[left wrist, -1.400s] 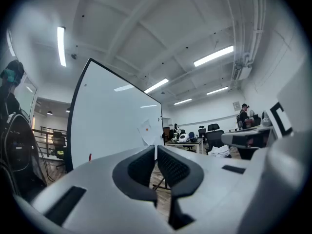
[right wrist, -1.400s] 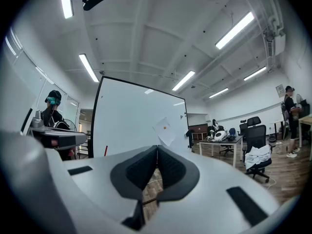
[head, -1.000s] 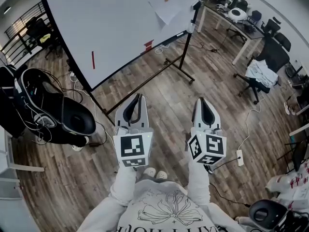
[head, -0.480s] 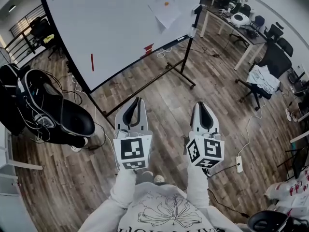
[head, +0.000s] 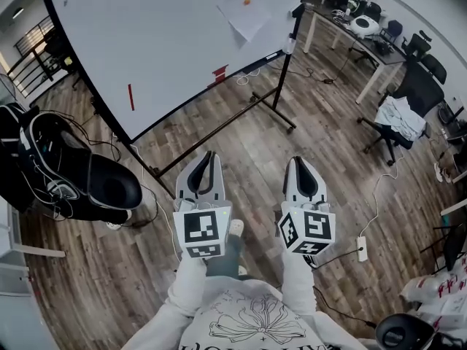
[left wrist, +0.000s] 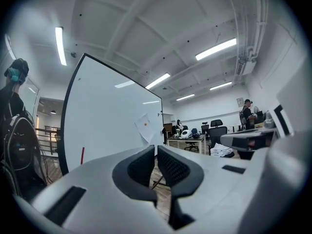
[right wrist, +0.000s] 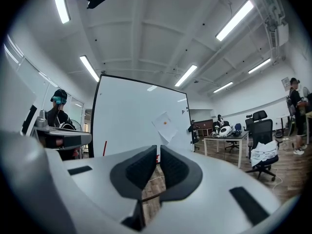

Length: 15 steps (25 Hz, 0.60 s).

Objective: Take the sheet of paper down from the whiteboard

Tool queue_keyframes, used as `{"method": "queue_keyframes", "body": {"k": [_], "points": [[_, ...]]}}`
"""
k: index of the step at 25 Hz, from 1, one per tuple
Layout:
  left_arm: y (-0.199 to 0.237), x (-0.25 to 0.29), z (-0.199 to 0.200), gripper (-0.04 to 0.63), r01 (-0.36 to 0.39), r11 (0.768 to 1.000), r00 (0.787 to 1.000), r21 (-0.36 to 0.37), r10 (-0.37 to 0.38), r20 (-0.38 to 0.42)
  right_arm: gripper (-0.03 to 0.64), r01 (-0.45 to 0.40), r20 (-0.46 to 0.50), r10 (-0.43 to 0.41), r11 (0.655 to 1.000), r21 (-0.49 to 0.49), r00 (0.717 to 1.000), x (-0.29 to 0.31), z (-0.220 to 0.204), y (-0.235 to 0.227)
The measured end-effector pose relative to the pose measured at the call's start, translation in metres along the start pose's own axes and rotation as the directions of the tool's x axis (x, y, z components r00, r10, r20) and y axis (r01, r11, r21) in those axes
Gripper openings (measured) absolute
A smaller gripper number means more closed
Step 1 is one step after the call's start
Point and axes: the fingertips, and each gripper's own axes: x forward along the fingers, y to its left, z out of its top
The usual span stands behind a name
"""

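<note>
A white sheet of paper (head: 244,7) hangs tilted on the whiteboard (head: 146,42), pinned by an orange magnet (head: 246,1). The sheet (left wrist: 145,127) also shows in the left gripper view and, as a pale sheet (right wrist: 165,126), in the right gripper view. My left gripper (head: 209,156) and right gripper (head: 300,160) are held side by side, level, well short of the board. Both are shut with nothing between the jaws. The board stands a few steps ahead across the wooden floor.
The whiteboard's stand and floor bar (head: 219,130) cross the floor ahead. A black chair with cables (head: 87,173) is on the left. Desks (head: 357,28), office chairs (head: 401,108) and a power strip (head: 363,248) lie to the right. A person (right wrist: 296,113) stands far right.
The view has shifted slightly toward the whiteboard. Both grippers sit a little lower in the head view. A leg and shoe now show between the grippers.
</note>
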Motion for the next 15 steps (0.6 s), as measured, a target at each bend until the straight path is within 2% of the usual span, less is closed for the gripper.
{"method": "queue_keyframes", "body": {"k": [6,15], "points": [[-0.002,0.061,0.0,0.017,0.009,1.0,1.0,-0.003,-0.009,0.003,0.005,0.008,0.002,-0.008,1.0,-0.006,1.0,0.051,0.0,-0.028],[0.023,0.205,0.017,0.017,0.043,0.999,0.998,-0.005,-0.042,0.04,0.005,0.041,0.034,-0.04,0.999,-0.029,0.999,0.187,0.021,-0.071]]}}
